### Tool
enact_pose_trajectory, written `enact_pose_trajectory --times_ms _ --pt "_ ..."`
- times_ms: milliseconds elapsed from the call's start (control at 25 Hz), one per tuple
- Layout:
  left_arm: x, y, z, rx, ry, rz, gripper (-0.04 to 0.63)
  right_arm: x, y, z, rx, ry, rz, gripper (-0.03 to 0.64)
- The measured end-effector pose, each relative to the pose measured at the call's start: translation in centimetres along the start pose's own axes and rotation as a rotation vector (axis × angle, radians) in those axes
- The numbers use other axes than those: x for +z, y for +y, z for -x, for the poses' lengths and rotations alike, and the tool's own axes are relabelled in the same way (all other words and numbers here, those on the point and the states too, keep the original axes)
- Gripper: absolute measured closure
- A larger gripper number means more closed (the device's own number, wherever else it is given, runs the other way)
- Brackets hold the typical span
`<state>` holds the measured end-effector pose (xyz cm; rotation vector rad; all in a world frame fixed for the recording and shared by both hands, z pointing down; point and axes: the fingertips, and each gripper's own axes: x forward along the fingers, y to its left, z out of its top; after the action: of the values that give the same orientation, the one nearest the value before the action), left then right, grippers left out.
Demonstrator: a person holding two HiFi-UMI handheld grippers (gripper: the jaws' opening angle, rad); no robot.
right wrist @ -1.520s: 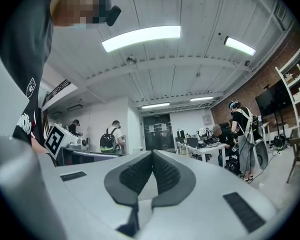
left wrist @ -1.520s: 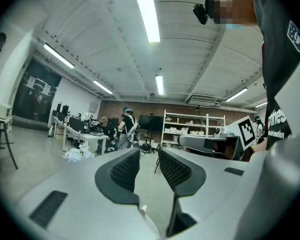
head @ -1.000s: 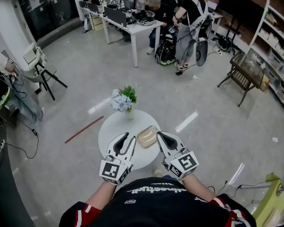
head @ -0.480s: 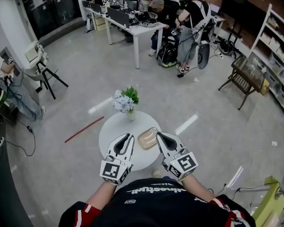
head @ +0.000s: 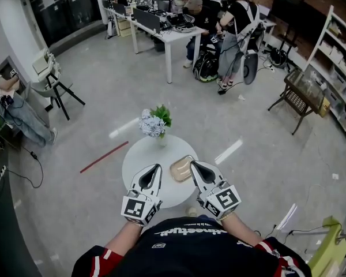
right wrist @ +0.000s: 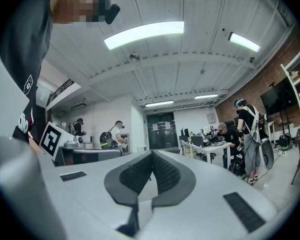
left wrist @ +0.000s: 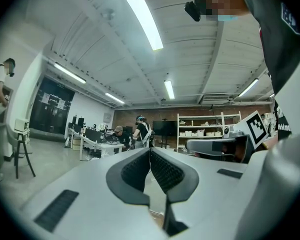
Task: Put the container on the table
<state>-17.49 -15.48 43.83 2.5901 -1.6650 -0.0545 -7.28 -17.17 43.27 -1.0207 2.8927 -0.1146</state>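
Observation:
A shallow tan container (head: pixel 181 170) lies on the small round white table (head: pixel 139 160), right of its middle. My left gripper (head: pixel 156 168) hovers over the table's near side, just left of the container. Its jaws have just been closing and now meet with nothing between them (left wrist: pixel 150 150). My right gripper (head: pixel 194 165) is over the container's right edge, shut and holding nothing (right wrist: pixel 152 154). Whether it touches the container I cannot tell. Both grippers point level and away from me.
A vase of white flowers and green leaves (head: pixel 153 123) stands at the table's far edge. A red strip (head: pixel 103 157) lies on the floor to the left. People work at white desks (head: pixel 176 34) farther off; a wooden cart (head: pixel 300 91) and shelves (head: pixel 340 39) stand right.
The left gripper's jaws have gone from wide open to shut, with nothing taken. Neither hand has shifted, and the container stays in place on the table.

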Motion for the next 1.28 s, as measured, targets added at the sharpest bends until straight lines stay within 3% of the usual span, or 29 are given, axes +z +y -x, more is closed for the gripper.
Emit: enact_pose_trajectory --times_ms 1280 --pt "0.73 -0.46 -0.09 -0.034 -0.018 0.094 0.571 0.45 0.49 0.01 0.001 -0.007 0.010 0.615"
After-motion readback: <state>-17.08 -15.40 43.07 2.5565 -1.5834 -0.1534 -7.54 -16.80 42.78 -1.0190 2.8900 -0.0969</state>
